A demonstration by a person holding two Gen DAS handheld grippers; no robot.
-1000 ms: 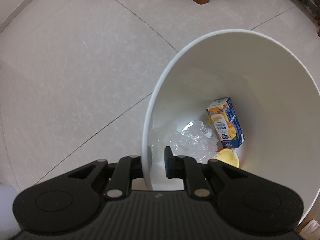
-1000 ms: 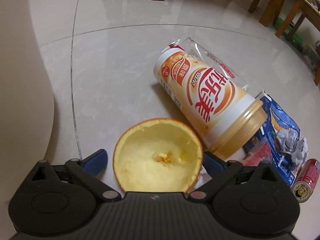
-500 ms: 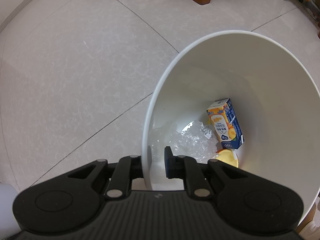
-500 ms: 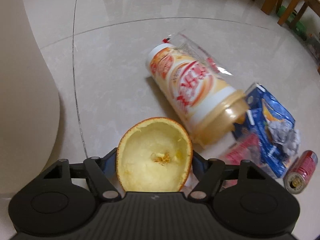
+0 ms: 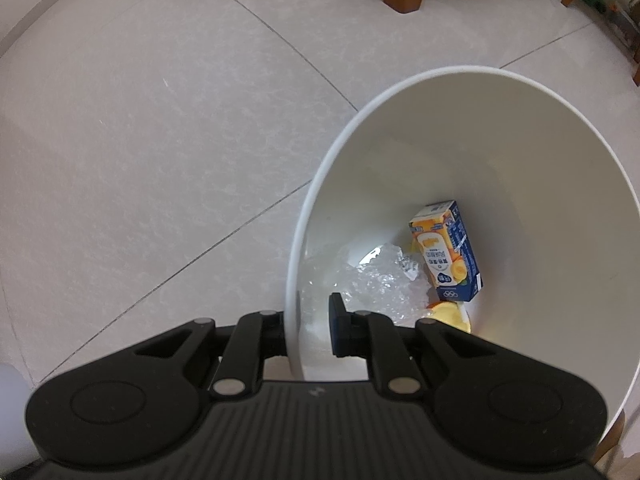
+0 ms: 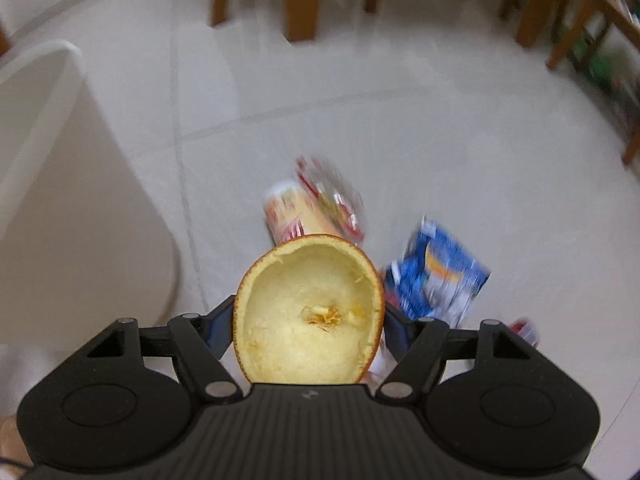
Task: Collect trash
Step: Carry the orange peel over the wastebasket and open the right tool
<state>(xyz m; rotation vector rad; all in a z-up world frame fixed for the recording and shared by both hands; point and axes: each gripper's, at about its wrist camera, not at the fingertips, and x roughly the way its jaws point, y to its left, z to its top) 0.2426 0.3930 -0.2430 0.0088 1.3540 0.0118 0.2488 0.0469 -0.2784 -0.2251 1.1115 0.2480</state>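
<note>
The left gripper (image 5: 310,330) pinches the near rim of the white bin (image 5: 520,152), lower centre of its frame. The right gripper (image 6: 308,320) clamps a hollowed orange-peel half (image 6: 308,316) at centre, above blurred floor litter, the bin at frame left.

Pale tiled floor (image 5: 160,140) with thin grout lines throughout. Brown wooden furniture legs (image 6: 302,0) along the top edge; more legs (image 6: 568,20) at upper right.
</note>
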